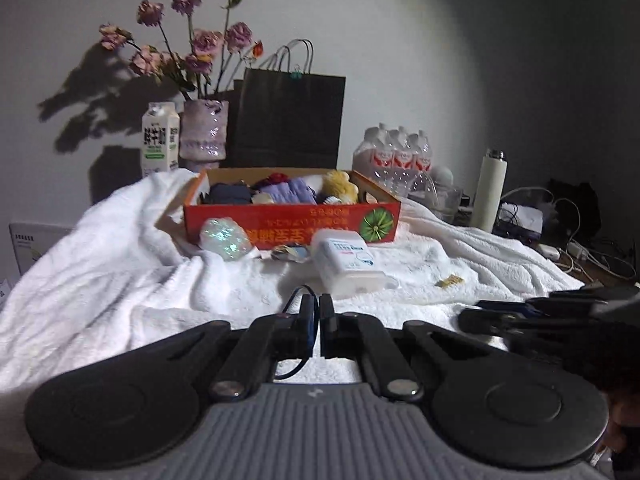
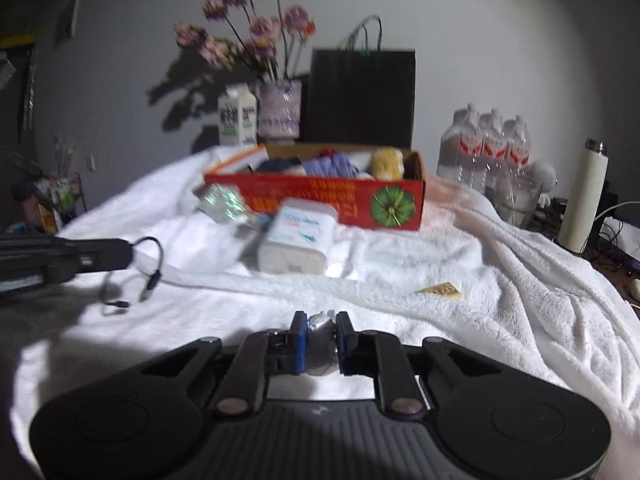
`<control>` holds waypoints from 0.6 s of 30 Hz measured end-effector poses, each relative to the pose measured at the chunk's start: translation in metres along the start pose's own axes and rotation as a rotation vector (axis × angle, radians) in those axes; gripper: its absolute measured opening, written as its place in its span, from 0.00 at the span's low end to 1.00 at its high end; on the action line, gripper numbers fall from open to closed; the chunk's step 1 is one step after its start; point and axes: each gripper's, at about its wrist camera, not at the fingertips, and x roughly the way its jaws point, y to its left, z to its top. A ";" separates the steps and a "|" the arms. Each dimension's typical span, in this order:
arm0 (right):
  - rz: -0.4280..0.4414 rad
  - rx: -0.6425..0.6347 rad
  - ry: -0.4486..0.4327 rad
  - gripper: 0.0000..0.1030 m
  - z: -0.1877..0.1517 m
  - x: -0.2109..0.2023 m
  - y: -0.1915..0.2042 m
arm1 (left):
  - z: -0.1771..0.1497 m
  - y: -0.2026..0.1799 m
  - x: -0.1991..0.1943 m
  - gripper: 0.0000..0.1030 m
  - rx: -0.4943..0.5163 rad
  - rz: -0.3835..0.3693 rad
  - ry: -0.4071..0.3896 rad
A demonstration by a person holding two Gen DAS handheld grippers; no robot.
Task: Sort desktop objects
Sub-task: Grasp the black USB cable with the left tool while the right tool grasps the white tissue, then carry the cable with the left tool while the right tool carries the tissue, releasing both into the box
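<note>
My left gripper is shut on a thin black cable, which loops down to the towel in the right wrist view. My right gripper is shut on a small silvery clear object. Ahead stands a red cardboard box holding soft toys and socks; it also shows in the right wrist view. In front of it lie a white tissue pack, an iridescent ball and a small yellow scrap.
A white towel covers the desk. Behind the box stand a milk carton, a flower vase, a black paper bag and water bottles. A white flask and tangled cables sit at right.
</note>
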 end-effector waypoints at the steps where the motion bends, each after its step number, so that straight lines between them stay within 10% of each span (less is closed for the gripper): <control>1: 0.008 -0.003 -0.033 0.13 -0.001 -0.013 0.004 | 0.001 0.000 -0.005 0.03 0.000 0.001 -0.012; 18: 0.021 -0.074 -0.191 0.13 0.029 -0.053 0.006 | 0.048 0.016 -0.024 0.03 0.048 0.066 -0.161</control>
